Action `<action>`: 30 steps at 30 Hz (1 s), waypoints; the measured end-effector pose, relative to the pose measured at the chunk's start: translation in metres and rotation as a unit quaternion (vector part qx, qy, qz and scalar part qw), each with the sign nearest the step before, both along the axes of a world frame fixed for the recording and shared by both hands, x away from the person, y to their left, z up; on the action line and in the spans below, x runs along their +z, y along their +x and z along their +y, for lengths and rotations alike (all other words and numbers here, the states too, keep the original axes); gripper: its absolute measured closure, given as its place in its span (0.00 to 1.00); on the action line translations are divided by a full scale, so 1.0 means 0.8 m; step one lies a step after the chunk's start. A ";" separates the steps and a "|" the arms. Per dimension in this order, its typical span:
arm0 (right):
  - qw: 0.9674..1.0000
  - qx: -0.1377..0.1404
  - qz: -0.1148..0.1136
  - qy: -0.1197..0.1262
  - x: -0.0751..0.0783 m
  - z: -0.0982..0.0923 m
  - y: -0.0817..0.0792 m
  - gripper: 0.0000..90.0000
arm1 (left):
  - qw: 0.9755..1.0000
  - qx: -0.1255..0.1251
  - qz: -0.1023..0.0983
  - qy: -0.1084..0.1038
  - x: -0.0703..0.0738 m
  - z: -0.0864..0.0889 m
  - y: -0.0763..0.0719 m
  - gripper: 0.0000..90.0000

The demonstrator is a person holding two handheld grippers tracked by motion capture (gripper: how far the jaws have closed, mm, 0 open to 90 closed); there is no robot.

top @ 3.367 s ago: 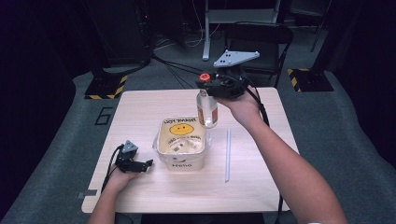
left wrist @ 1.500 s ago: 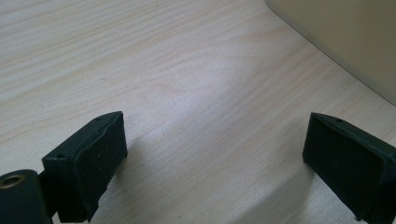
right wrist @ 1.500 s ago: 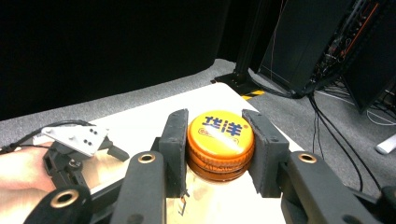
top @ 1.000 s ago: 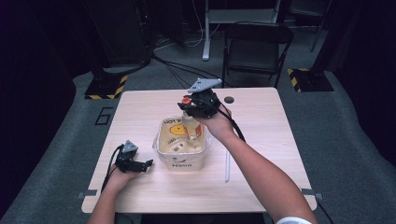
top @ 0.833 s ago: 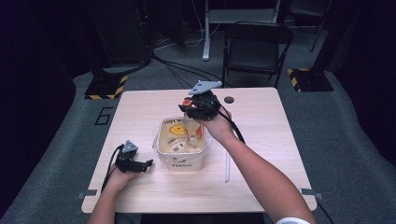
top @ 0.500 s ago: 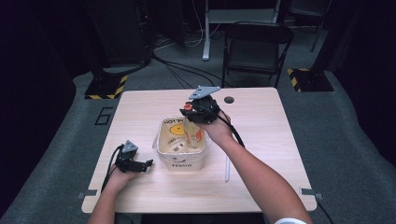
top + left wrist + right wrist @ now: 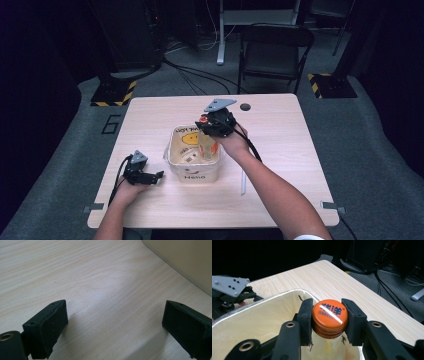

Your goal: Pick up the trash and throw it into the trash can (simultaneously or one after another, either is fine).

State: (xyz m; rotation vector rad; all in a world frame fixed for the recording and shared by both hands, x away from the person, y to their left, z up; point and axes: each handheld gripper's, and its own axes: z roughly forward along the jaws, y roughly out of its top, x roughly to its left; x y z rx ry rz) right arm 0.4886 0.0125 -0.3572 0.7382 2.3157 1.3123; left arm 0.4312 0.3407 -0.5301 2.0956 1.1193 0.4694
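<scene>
The right tool (image 7: 329, 322) clamps the orange-capped bottle (image 7: 329, 312) inside the bin (image 7: 194, 175) below it, while the left tool (image 7: 115, 322) rests released on the tabletop (image 7: 87, 277).

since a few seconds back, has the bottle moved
Yes. The bottle, clamped at its orange cap by the right tongs, has come from above the table's far side down into the tub.

The right tool (image 7: 209, 134) points down from an outstretched right forearm (image 7: 272, 192), its jaws clamped on something between them. The left tool (image 7: 150, 176) lies low on the surface (image 7: 280, 130) in the left hand (image 7: 127, 190), jaws spread wide apart.
</scene>
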 end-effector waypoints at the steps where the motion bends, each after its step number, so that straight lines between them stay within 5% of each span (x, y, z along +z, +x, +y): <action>1: 1.000 -0.001 0.002 -0.001 -0.002 0.000 0.000 0.69 | 1.000 0.000 0.000 -0.001 0.000 0.000 0.000 0.07; 18: 1.000 -0.011 -0.009 0.012 -0.012 -0.004 0.001 0.68 | 1.000 -0.001 0.000 0.001 0.000 0.000 0.000 0.07; 30: 0.999 -0.032 -0.004 0.016 -0.009 -0.008 -0.001 0.48 | 1.000 0.000 0.000 0.000 0.000 0.000 0.000 0.07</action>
